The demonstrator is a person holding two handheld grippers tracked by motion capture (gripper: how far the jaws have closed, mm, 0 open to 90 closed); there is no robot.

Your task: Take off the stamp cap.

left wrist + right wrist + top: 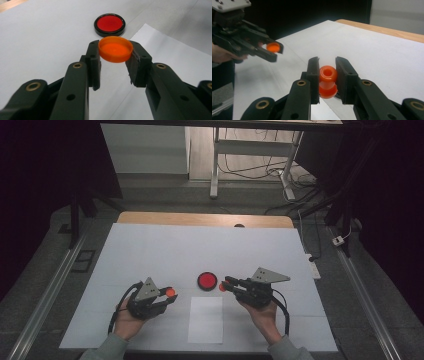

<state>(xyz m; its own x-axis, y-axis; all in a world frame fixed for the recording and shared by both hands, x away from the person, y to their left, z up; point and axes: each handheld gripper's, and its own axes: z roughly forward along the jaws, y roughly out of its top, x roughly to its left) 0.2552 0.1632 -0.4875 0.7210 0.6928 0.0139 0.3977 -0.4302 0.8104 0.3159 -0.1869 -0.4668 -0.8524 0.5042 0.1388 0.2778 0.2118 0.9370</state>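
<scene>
Left gripper (115,53): gripping orange cap (115,49) between jaws, holding it above white table (150,255). Right gripper (327,75): clamping orange spool-shaped piece (327,81). Red disc in black rim (207,281): lying on table between grippers, beside paper sheet (206,320).

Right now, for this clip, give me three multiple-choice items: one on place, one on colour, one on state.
1. Where does the black-rimmed red disc lie?
A. between the two grippers
B. at the table's far edge
C. on the floor

2. What colour is the cap in the left gripper?
A. blue
B. orange
C. white

3. How are the right gripper's jaws?
A. wide open, nothing between
B. shut on the orange spool
C. resting on the disc

A: the high view shows it between them.
B: it is orange.
B: the jaws clamp the spool.
</scene>
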